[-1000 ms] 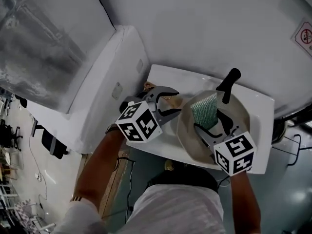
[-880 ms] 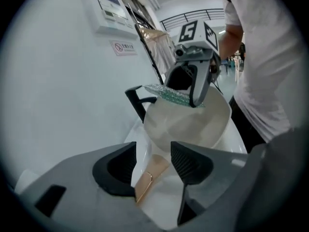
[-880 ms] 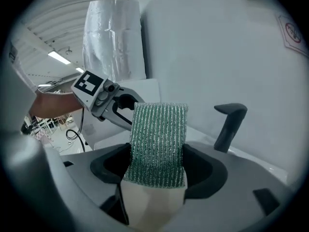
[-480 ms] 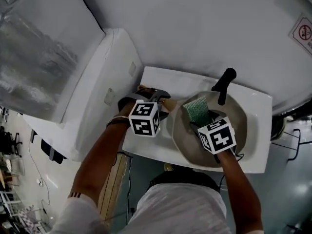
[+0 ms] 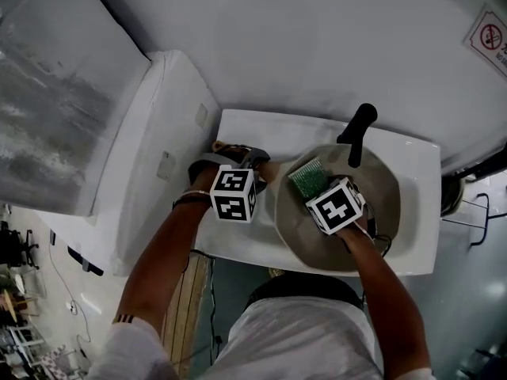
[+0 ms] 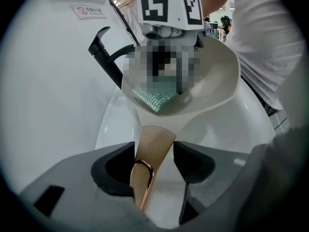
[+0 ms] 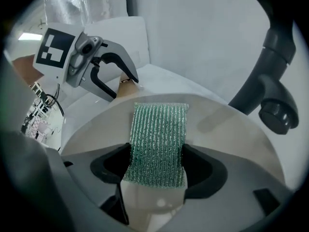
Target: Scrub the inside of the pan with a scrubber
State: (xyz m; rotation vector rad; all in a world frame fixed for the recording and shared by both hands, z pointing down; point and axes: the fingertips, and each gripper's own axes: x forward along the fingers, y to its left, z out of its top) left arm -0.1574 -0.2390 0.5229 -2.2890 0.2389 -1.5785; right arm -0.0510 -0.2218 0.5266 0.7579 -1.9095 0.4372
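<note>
Green scrubber [image 7: 158, 139] clamped in right gripper [image 7: 157, 167]; inside pan [image 7: 231, 129].

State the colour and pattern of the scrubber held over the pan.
Green, with fine, shiny lengthwise ribs; the right gripper view shows the scrubber best.

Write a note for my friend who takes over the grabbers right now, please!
Left gripper: open; its jaws have just been opening, and the pan's wooden handle is between them, not clamped.
Right gripper: shut on the green scrubber, which points into the pan.
The pan sits in the white sink by the black faucet.
Done: scrubber in hand, at the pan.
Left: steady the handle, scrub the inside.
</note>
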